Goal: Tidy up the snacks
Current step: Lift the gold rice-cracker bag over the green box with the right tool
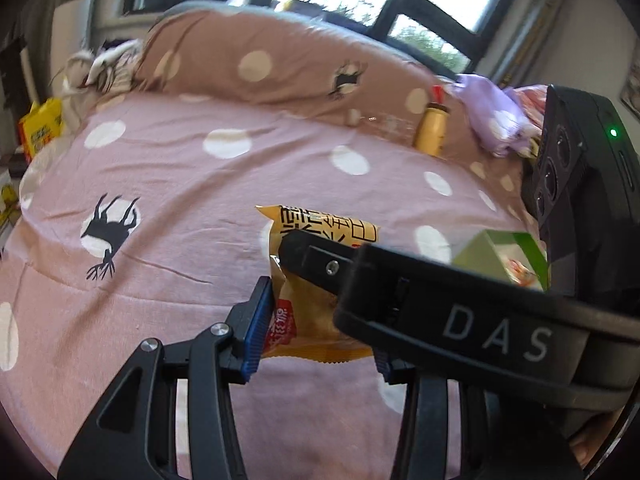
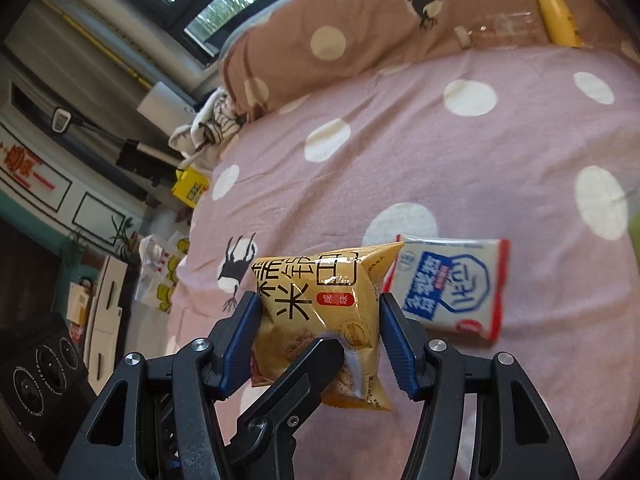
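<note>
A yellow snack packet [image 2: 320,312] with black Chinese print sits between the blue pads of my right gripper [image 2: 320,344], which is shut on it above the pink bedspread. The same packet [image 1: 308,312] shows in the left wrist view between the pads of my left gripper [image 1: 320,328], which also presses on it; the right gripper's arm crosses in front and hides the right pad. A white and blue snack packet [image 2: 452,284] lies flat on the bed just right of it. A green box [image 1: 504,256] shows behind the other gripper.
The bed has a pink polka-dot sheet [image 2: 400,160] and a brown pillow [image 1: 260,60] at its head. A yellow bottle [image 1: 432,128] leans against the pillow, with purple cloth [image 1: 492,112] beside it. A yellow box [image 1: 40,128] and clutter stand off the bed's left edge.
</note>
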Action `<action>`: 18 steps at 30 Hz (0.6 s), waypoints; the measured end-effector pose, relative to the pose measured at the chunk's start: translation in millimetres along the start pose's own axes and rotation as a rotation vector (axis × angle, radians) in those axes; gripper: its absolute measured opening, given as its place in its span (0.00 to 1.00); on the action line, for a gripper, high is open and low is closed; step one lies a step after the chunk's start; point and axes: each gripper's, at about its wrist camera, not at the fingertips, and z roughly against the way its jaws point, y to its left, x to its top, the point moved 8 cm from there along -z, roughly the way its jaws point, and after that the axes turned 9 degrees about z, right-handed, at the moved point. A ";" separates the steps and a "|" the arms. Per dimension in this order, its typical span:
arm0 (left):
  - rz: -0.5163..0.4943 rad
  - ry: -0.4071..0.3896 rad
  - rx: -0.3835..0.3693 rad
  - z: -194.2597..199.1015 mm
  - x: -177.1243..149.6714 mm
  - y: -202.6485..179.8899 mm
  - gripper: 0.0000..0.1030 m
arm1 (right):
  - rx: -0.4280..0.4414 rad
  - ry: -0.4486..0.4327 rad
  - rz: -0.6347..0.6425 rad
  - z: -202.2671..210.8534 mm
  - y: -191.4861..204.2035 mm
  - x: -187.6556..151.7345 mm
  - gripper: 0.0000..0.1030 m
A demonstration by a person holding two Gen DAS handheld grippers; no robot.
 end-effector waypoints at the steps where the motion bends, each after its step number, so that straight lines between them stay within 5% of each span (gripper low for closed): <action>1: -0.021 -0.006 -0.009 3.6 -2.1 -6.6 0.42 | -0.004 -0.025 0.000 9.2 -0.2 -2.0 0.60; 8: -0.123 -0.027 -0.087 19.9 -17.4 -51.1 0.42 | -0.058 -0.153 -0.016 62.6 -13.3 -14.0 0.60; 18: -0.167 -0.044 -0.113 17.2 -30.3 -95.2 0.36 | -0.121 -0.164 0.041 97.0 -38.8 -18.2 0.60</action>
